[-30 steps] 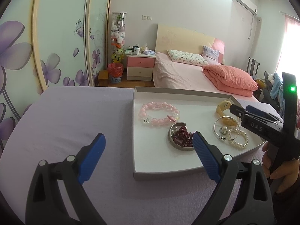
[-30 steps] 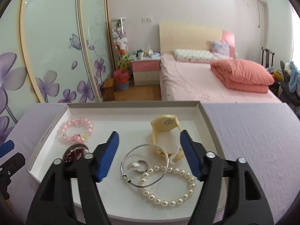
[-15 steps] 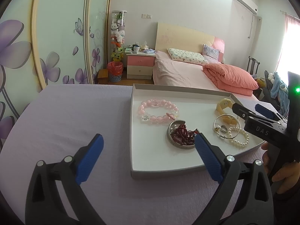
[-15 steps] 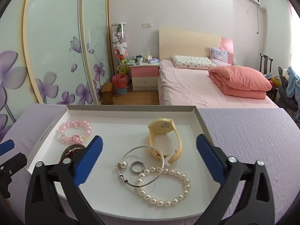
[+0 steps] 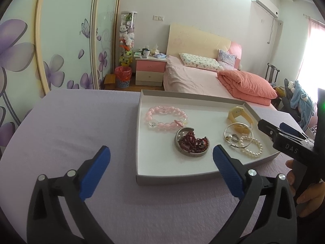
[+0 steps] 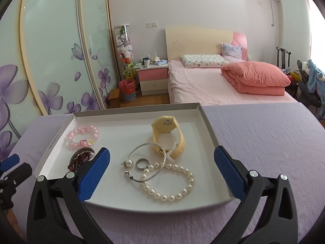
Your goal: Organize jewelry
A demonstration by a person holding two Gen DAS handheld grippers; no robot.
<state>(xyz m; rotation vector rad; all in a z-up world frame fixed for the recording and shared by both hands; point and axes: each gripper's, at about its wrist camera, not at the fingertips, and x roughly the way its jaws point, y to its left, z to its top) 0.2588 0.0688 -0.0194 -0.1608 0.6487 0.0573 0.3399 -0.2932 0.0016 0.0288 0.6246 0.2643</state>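
A white tray (image 6: 207, 122) on the lilac table holds jewelry: a pink bead bracelet (image 6: 82, 137), a silver bangle with dark red beads (image 5: 192, 143), a thin silver hoop (image 6: 145, 163) with a ring (image 6: 142, 163), a pearl bracelet (image 6: 168, 183) and a yellow watch (image 6: 169, 135). My right gripper (image 6: 161, 171) is open and empty, over the tray's near edge above the pearls. My left gripper (image 5: 161, 167) is open and empty, at the tray's front left. The tray (image 5: 142, 179) and the right gripper (image 5: 284, 138) also show in the left wrist view.
The lilac tabletop (image 5: 71, 126) extends left of the tray and also right of it (image 6: 264, 138). Beyond the table are a bed (image 6: 213, 87), a nightstand (image 6: 153, 79) and a floral wardrobe (image 6: 50, 61).
My right gripper has opened wide and drawn back and up from the watch and hoop. My left gripper has drawn back slightly from the tray. The jewelry has not moved.
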